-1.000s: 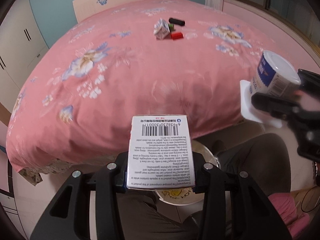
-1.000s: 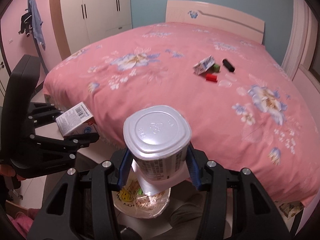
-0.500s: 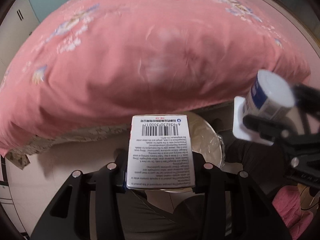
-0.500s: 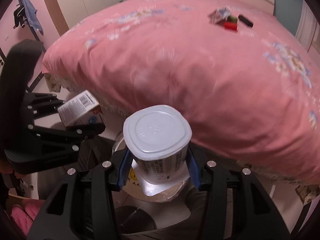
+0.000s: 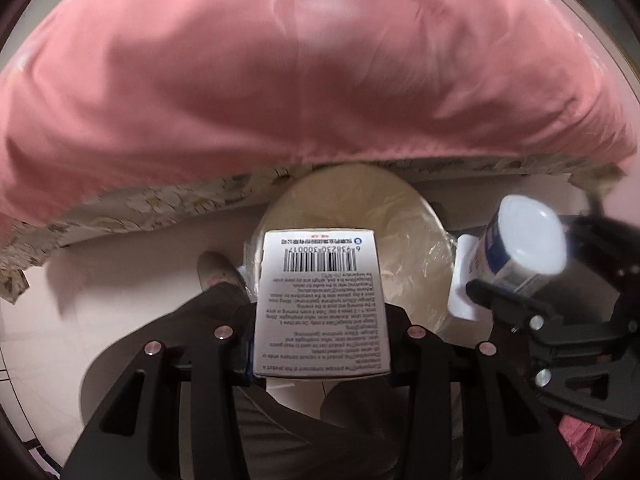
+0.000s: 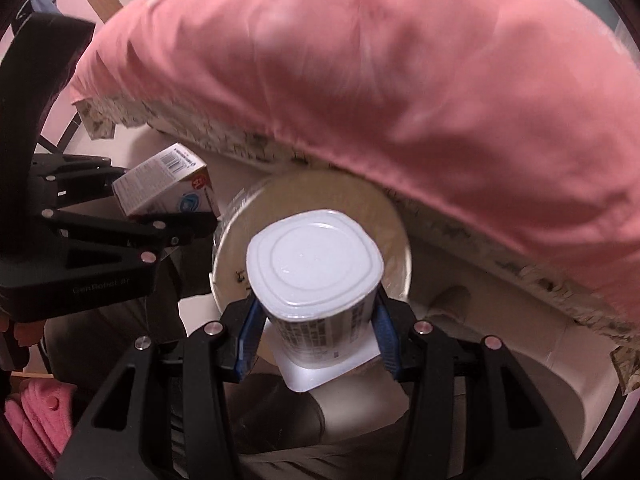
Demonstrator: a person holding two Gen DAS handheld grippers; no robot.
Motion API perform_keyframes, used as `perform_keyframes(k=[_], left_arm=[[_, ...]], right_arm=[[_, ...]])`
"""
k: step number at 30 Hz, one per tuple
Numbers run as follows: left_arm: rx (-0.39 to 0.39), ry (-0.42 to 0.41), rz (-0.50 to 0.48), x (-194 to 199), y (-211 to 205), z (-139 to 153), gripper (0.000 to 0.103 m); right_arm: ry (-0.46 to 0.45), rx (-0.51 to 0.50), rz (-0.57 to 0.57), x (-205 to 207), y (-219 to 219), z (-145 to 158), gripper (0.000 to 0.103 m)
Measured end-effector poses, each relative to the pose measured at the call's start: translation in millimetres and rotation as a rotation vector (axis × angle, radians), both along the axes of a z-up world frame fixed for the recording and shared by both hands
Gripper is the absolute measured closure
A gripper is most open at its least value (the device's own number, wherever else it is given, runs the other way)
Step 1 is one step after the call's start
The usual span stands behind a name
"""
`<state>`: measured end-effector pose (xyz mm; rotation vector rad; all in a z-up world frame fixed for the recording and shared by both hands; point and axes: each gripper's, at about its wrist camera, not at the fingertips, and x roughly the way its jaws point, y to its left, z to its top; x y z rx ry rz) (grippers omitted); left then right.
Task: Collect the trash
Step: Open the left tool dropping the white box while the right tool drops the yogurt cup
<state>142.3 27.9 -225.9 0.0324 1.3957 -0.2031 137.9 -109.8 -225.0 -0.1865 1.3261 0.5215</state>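
A: Trash, 2 items, both held. White box (image 5: 322, 304) w/ barcode sits clamped between jaws of left gripper (image 5: 320, 320), long side running fwd along the fingers. In right-wrist view same box (image 6: 166, 184) shows at left edge, tilted, blue logo on its side.

B: And the other?

A: Yogurt cup (image 6: 316, 280), white foil lid facing cam, printed wall pinched by blue pads (image 6: 386, 340) of right gripper (image 6: 316, 332). Jaws shut on it, both sides touching. Square white flap sticks out under it. From left view the cup (image 5: 520, 248) is off to the right, lid slightly blurred.

B: Where relative to bin?

A: Bin (image 5: 404, 216) w/ clear plastic liner, round, cream-coloured, on pale floor just beside bed edge. Box is above its near rim; cup is over the opening in right view, bin rim (image 6: 400, 216) ringing behind it.

B: Surroundings?

A: Pink bedspread (image 5: 300, 72) overhangs at top, floral valance (image 5: 152, 200) below it. Person's dark trouser leg (image 5: 168, 340) under left gripper. Pink cloth (image 6: 36, 420) bottom-left, right view.
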Motion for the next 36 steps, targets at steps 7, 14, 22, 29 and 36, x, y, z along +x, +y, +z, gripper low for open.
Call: perform_keyframes(k=[7, 14, 22, 29, 36], left_arm=[[-0.026, 0.077, 0.014, 7.4, -4.4, -34.7, 0.058], [-0.035, 0.146, 0.029, 18.7, -7.5, -68.9, 0.058], [-0.052, 0.218, 0.046, 29.7, -12.9, -103.7, 0.058], [-0.068, 0.277, 0.061, 39.7, -14.0, -132.0, 0.058], [-0.094, 0.332, 0.087, 42.2, -13.3, -153.9, 0.058]], right_arm=[[0.081, -0.022, 0.011, 4.1, 9.1, -36.8, 0.053], [0.171, -0.032, 0.010, 11.8, 13.6, -73.8, 0.053], [0.263, -0.049, 0.001, 17.5, 19.5, -109.4, 0.053], [0.340, -0.048, -0.036, 26.2, 17.7, -140.6, 0.053], [0.391, -0.067, -0.062, 31.7, 8.5, -165.9, 0.053]])
